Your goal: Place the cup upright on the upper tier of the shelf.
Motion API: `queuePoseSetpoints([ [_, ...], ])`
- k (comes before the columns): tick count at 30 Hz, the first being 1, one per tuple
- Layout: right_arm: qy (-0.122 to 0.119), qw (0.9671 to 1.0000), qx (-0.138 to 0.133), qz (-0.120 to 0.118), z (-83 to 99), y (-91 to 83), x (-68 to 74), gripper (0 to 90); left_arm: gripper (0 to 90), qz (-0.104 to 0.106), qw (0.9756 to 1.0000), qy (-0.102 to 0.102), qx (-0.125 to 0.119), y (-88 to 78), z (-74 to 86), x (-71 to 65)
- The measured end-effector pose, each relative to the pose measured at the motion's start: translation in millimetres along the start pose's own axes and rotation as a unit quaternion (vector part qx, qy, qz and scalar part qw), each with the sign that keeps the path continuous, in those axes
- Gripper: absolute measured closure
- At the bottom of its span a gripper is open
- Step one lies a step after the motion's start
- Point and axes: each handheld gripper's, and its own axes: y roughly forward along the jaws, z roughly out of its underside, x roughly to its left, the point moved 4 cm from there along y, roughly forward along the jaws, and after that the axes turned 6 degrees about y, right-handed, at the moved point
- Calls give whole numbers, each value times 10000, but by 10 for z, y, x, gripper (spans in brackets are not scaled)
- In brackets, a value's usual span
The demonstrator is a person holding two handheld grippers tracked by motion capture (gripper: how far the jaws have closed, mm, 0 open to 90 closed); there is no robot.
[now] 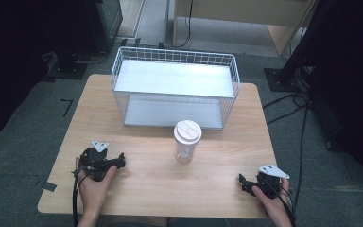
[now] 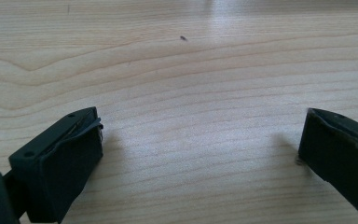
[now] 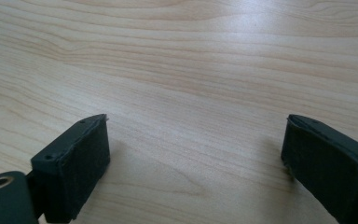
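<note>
A lidded cup (image 1: 187,140) stands before the wire basket (image 1: 176,87); both claws, left (image 1: 121,161) and right (image 1: 242,183), rest agape and empty, and a careless sideways approach could topple the cup.

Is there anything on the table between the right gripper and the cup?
Nothing visible. In the high view only bare table lies between the right gripper and the cup. The right gripper view shows just wood grain past its open fingers. The wire basket stands behind the cup.
</note>
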Motion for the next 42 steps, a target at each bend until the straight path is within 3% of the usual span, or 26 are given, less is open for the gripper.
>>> queuePoseSetpoints([
  [3,41,10000,24,35,-2,7,-5,46,0,-1,10000,-1,0,0,0,0],
  [9,188,9991,101,373,-56,0,-21,20,0,0,10000,-7,-5,1,0,-2],
  [14,343,9993,-26,141,-190,-66,108,20,0,-1,10000,-9,-5,1,1,-2],
  [20,112,9999,39,94,-309,-85,298,20,0,0,10000,-10,-4,0,1,-2],
  [23,24,9999,-15,-126,-437,-89,489,20,0,13,10000,17,-1,-6,7,-6],
  [25,48,9998,-24,-217,-470,-89,537,20,0,15,10000,14,-5,-7,9,-8],
  [26,83,9993,-74,-371,-533,-87,625,20,0,19,10000,15,-14,-9,10,-13],
  [31,-56,9987,-147,-481,-666,-78,792,20,0,33,10000,49,-10,-14,16,-17],
  [36,-26,9971,-356,-678,-834,-103,956,20,0,34,10000,52,-8,-15,16,-17],
  [42,-65,9953,-423,-873,-898,-62,1131,20,0,37,10000,45,-9,-15,16,-18],
])
